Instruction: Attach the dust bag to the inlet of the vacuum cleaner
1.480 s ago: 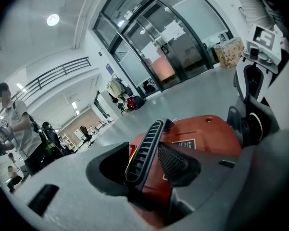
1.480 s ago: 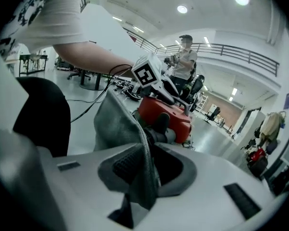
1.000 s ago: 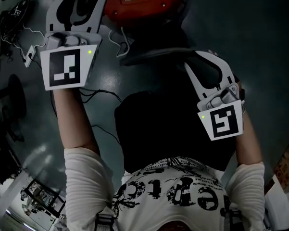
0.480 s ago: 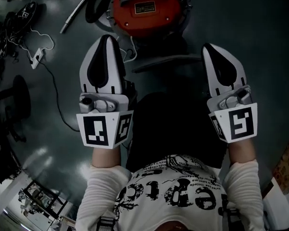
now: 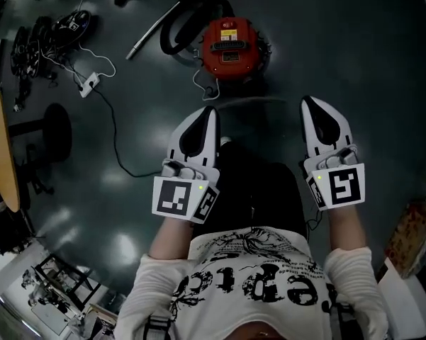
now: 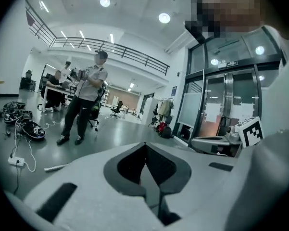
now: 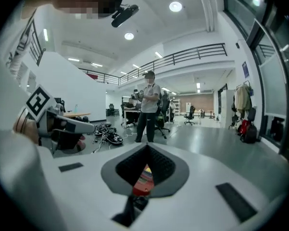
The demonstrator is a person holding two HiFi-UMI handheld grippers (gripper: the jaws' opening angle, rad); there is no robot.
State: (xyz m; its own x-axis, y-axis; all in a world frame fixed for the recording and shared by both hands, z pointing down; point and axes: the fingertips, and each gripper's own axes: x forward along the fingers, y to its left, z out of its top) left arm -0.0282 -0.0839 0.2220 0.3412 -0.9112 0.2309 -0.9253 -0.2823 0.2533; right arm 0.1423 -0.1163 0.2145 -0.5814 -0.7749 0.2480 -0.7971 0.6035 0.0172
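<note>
The red vacuum cleaner (image 5: 234, 48) stands on the dark floor ahead of me, its black hose (image 5: 188, 16) coiled at its left. I cannot make out a dust bag in any view. My left gripper (image 5: 211, 110) is held up level in front of my body, short of the vacuum; its jaws have just been closing and now meet with nothing between them (image 6: 145, 143). My right gripper (image 5: 308, 102) is beside it at the same height, also shut and empty (image 7: 147, 146). A strip of the red vacuum shows through the slot between its jaws.
A metal wand (image 5: 152, 32) lies left of the hose. A white power strip (image 5: 89, 84) and cables trail across the floor at left, near a black stool base (image 5: 57, 129) and a wooden table edge (image 5: 0, 154). A person (image 6: 86, 100) stands further off.
Both grippers have risen away from the vacuum and rolled level, so the vacuum now looks smaller and farther. Both pairs of jaws went from spread wide to shut, empty.
</note>
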